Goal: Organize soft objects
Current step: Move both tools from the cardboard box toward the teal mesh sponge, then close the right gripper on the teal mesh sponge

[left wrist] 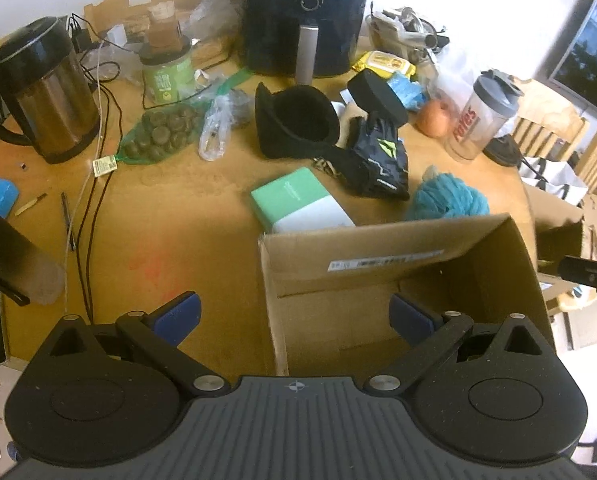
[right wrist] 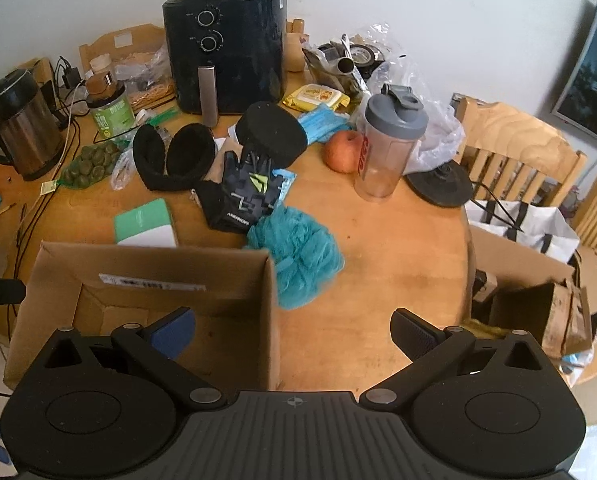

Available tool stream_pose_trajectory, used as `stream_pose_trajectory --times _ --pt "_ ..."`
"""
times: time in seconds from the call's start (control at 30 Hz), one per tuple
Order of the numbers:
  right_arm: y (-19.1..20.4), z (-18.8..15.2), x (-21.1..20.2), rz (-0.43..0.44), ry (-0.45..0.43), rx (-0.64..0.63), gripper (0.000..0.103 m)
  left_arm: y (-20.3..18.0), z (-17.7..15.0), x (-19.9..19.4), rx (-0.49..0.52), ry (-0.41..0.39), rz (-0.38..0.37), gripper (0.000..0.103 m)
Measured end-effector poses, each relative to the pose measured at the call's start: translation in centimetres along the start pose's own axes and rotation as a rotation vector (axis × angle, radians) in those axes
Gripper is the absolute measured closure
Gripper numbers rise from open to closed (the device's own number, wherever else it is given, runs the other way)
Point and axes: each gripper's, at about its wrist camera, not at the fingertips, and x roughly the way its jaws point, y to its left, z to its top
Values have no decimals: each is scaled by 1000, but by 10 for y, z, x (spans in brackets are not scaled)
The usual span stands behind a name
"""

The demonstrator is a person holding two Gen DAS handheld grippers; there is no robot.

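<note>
An open cardboard box (left wrist: 378, 248) (right wrist: 154, 268) stands empty on the wooden table. Behind it lie a teal mesh sponge (left wrist: 450, 200) (right wrist: 298, 256), a black glove (left wrist: 382, 164) (right wrist: 242, 196), a black fleece headband (left wrist: 298, 124) (right wrist: 174, 156), and a black round foam pad (left wrist: 378, 96) (right wrist: 272, 132). My left gripper (left wrist: 294, 316) is open and empty, straddling the box's left wall. My right gripper (right wrist: 292, 332) is open and empty, straddling the box's right wall, just in front of the sponge.
A green-white box (left wrist: 302, 204) (right wrist: 146, 224), kettle (left wrist: 42, 88), air fryer (right wrist: 226, 48), shaker bottle (right wrist: 390, 144), apple (right wrist: 342, 152), bag of green pucks (left wrist: 162, 132) and cables (left wrist: 94, 184) crowd the table. Chairs (right wrist: 518, 160) and boxes (right wrist: 538, 300) stand to the right.
</note>
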Motion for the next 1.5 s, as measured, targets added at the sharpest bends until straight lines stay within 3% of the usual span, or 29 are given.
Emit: stream_pose_trajectory --times 0.63,1.13,1.5 --pt "-68 50 46 107 15 -23 0 -12 35 2 -111 -35 70 1" --pt "-58 75 98 132 34 0 1 -12 58 10 -108 -78 45 1" --pt "-35 93 156 145 128 -22 8 7 67 22 -115 -54 4 1"
